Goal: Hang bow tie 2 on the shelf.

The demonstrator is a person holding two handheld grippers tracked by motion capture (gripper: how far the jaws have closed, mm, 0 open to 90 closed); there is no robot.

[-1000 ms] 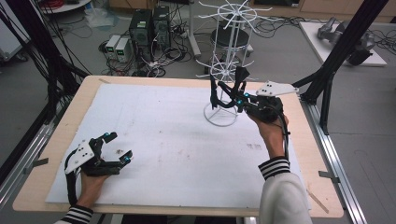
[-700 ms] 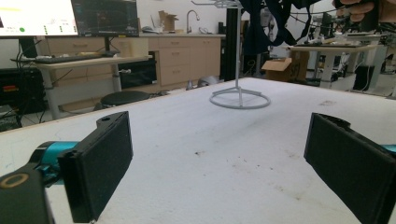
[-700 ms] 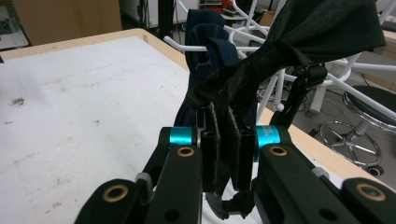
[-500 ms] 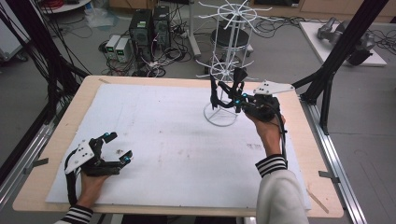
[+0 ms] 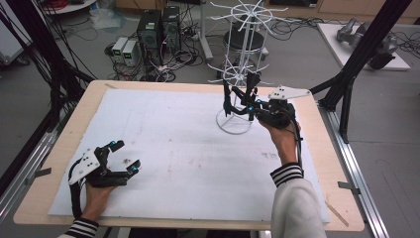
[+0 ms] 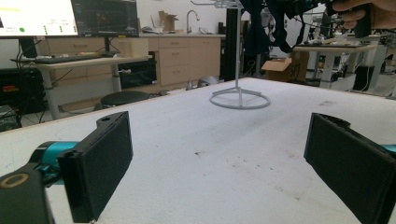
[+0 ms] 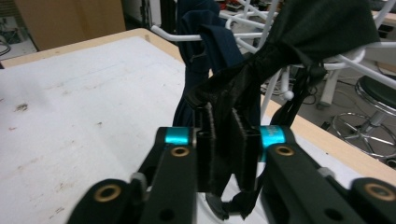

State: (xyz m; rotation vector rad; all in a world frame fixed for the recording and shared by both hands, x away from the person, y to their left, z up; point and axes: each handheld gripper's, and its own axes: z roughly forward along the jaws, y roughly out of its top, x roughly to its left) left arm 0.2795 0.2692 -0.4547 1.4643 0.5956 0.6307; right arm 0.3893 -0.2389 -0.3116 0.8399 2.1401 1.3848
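- A black piece of cloth [image 7: 261, 74] hangs from a white arm of the wire rack [image 5: 242, 64], which stands at the far right part of the desk [image 5: 64, 134].
- In the right claw view, the lower end of this black cloth goes down between the two pads [image 7: 204, 140] of the right claw [image 7: 223, 140], and a small tail of it comes out below them.
- The jaws of the right claw have just been opening a little; they stand close together with the cloth between them, and if the pads press on the cloth or not, one cannot tell for sure.
- Just beside the black cloth, a dark blue cloth [image 7: 201, 51] hangs on another white arm of the same rack.
- In the high view, the right claw [image 5: 236, 96] is raised above the desk at the rack, and the right hand [image 5: 282, 131] holds it from the near side.
- The round base of the rack [image 6: 239, 99] rests on the white sheet [image 5: 173, 139] that covers the desk.
- The left claw [image 5: 124, 156] lies low at the near left part of the desk, well apart from the rack, and the left hand [image 5: 96, 191] holds it.
- Its jaws stand wide apart, and nothing is between its pads [image 6: 100, 163]; there is just the white sheet with some small dark spots.
- Beyond the far edge of the desk, computer boxes [image 5: 158, 29] and many cables stand on the floor.
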